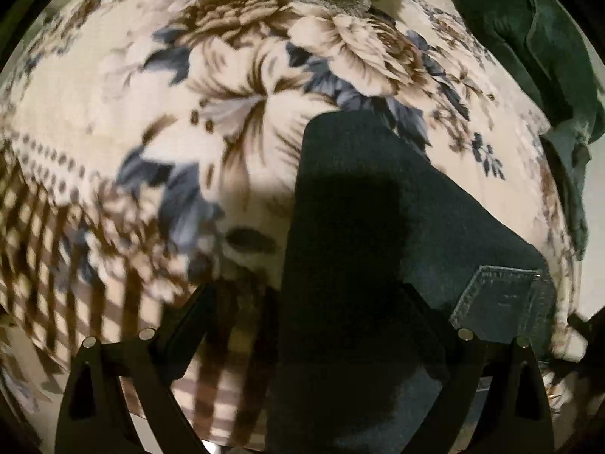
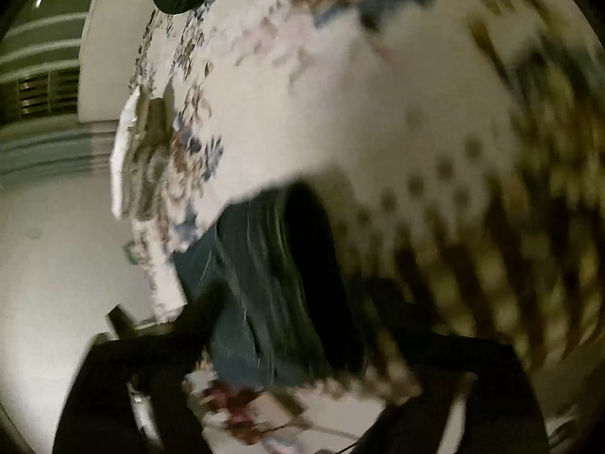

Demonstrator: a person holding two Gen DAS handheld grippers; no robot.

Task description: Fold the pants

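We see 1 pair of dark pants [image 1: 359,227] lying folded on the floral blanket [image 1: 151,113], with 1 stitched back pocket [image 1: 499,302] showing. The left gripper [image 1: 306,325] hovers above them, its 2 fingers spread wide. The right gripper [image 2: 302,325], blurred, also has 2 fingers spread, gripping nothing.
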